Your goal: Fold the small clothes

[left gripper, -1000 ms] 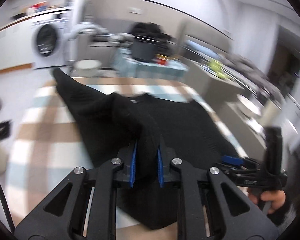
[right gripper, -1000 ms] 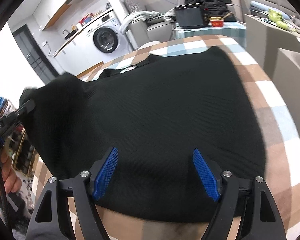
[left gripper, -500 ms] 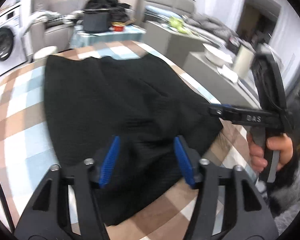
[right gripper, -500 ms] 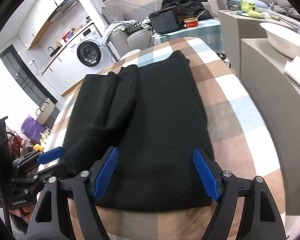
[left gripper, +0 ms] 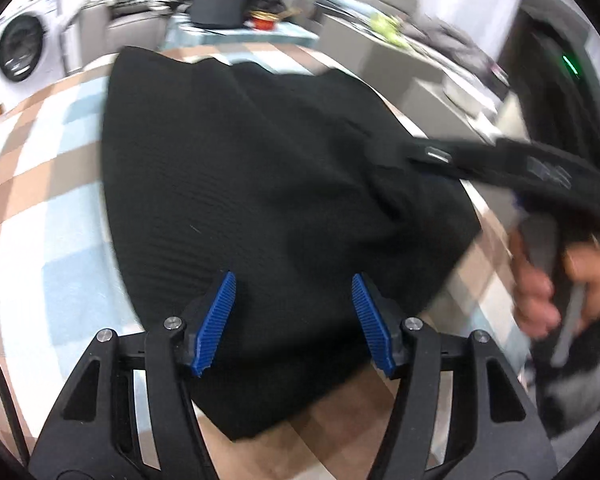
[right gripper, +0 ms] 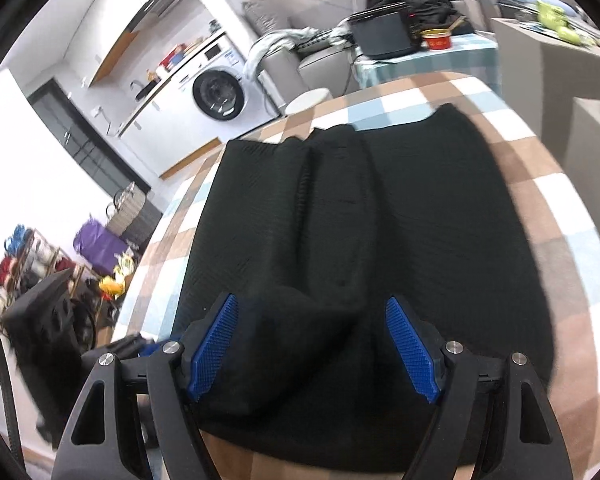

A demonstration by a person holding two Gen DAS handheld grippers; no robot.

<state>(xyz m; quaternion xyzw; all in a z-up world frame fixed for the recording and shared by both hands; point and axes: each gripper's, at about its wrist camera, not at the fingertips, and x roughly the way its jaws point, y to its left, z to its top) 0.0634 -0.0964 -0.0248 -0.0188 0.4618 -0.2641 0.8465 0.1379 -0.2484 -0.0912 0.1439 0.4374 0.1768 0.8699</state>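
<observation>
Checked tablecloth (left gripper: pixel 52 208), black garment (left gripper: pixel 260 168) lying partly folded, left gripper (left gripper: pixel 294 322) and right gripper (right gripper: pixel 314 346) jaws wide, empty

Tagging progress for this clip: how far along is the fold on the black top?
Done: one side of the black top lies folded over its middle on the checked cloth. In hand: nothing; left tongs and right tongs are open above it. Left: remaining folds.
</observation>
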